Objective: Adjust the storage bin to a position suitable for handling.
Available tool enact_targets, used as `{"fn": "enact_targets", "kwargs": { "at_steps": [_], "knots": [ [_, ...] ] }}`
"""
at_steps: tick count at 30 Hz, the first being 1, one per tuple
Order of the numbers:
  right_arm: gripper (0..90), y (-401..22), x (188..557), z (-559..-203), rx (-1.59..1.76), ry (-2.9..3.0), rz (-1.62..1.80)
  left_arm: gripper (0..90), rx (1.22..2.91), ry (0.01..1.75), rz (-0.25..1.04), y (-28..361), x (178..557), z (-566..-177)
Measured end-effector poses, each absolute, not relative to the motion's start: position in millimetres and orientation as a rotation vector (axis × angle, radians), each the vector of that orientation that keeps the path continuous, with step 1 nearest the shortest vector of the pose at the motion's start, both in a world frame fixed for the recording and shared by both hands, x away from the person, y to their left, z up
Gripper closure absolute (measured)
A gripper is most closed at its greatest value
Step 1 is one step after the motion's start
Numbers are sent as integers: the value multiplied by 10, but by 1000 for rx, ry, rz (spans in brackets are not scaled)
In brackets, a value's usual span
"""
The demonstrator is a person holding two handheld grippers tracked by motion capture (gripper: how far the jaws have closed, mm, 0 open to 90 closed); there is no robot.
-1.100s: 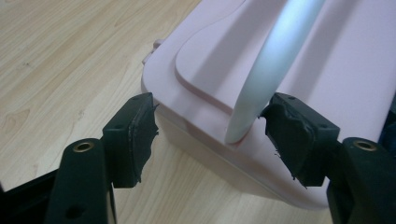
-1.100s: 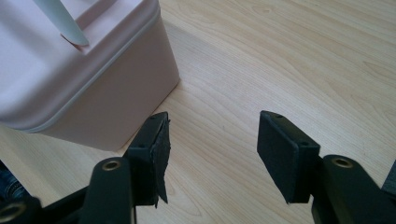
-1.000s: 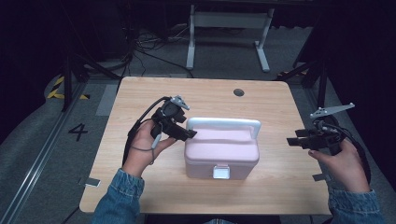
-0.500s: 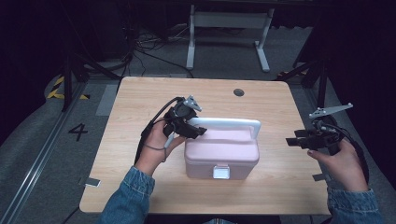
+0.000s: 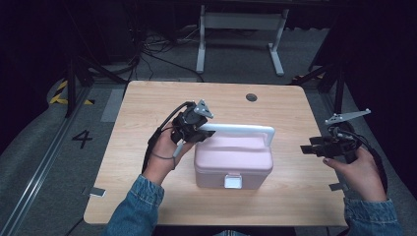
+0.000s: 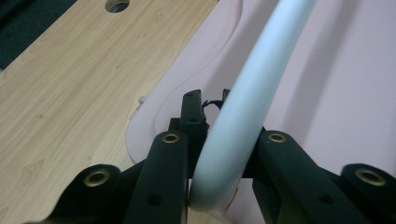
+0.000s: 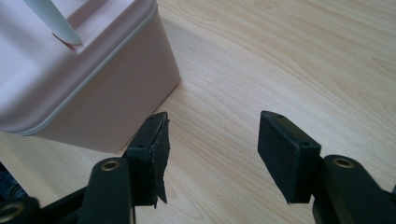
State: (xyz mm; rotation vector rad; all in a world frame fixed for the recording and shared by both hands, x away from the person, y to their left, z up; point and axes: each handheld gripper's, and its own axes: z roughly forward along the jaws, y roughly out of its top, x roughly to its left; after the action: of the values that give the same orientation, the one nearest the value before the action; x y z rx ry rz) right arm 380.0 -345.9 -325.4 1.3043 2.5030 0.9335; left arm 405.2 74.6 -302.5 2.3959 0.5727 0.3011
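From the high view, a pink box (image 5: 233,160) with a white clasp at its front sits at the centre of the frame, on the middle of the desk (image 5: 147,103). Its white handle (image 5: 241,130) stands raised above the lid. The left tongs (image 5: 195,129) meet the handle's left end, just left of centre; the right tongs (image 5: 309,148) hang off the desk's right edge, well apart from the box.

In the left gripper view, the left tongs (image 6: 224,154) are pinching the white handle (image 6: 261,84), which runs from the bottom centre up to the upper right across the pale pink lid (image 6: 327,93).

In the right gripper view, the right tongs (image 7: 212,154) are spread with bare desk (image 7: 289,60) between them; the box (image 7: 79,74) fills the upper left, smooth, rounded at the corners and shut.

The step in hand looks like taking the box by its handle. The next move probably calls for a steady lift or swing of the handle, with the grip kept firm so the slick bar does not slip.
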Motion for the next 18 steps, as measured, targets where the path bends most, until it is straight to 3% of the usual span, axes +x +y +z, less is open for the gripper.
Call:
{"fn": "enact_targets", "kwargs": {
  "at_steps": [18],
  "knots": [
    [431,-3481,3799,-3258,1306,2497,947,788,2366,636,265,769,4246,-2820]
  ]
}}
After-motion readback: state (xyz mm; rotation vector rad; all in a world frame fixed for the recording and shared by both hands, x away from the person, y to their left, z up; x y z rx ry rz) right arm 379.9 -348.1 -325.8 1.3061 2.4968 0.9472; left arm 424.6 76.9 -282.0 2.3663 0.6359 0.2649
